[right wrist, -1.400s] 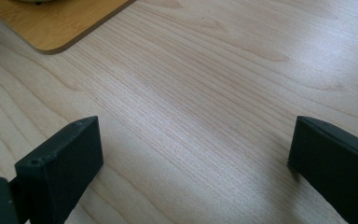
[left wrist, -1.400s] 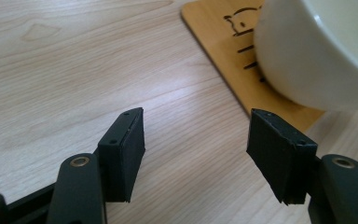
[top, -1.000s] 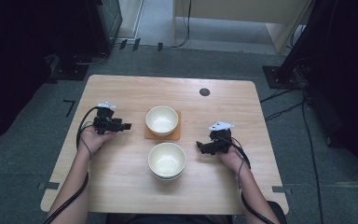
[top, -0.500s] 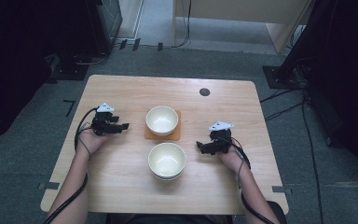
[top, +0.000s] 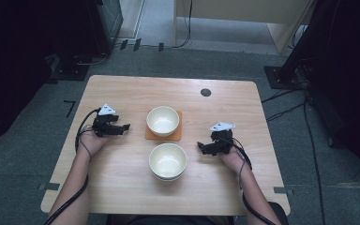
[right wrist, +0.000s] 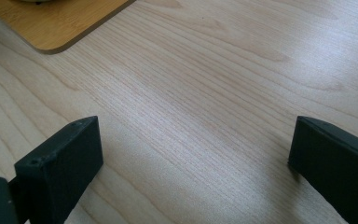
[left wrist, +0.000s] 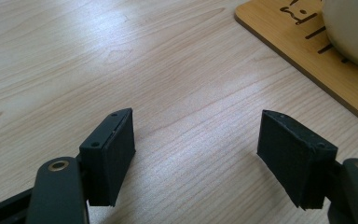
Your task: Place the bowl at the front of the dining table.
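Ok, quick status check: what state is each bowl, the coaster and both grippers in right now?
Far bowl: upright, empty, standing on the coaster.
Near bowl: upright, empty, apparently stacked on another bowl, on the bare table.
Wooden coaster: flat on the table, under the far bowl.
Left gripper: open, jaws just been opening, nothing between them.
Right gripper: open, nothing between its jaws.

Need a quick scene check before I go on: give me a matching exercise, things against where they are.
Things:
1 far bowl
2 near bowl
3 left hand-held gripper
4 right hand-held gripper

Places:
A right of the near bowl
B on the coaster
C left of the coaster
D on the bare table, near edge side

Pairs: 1-B, 2-D, 3-C, 4-A
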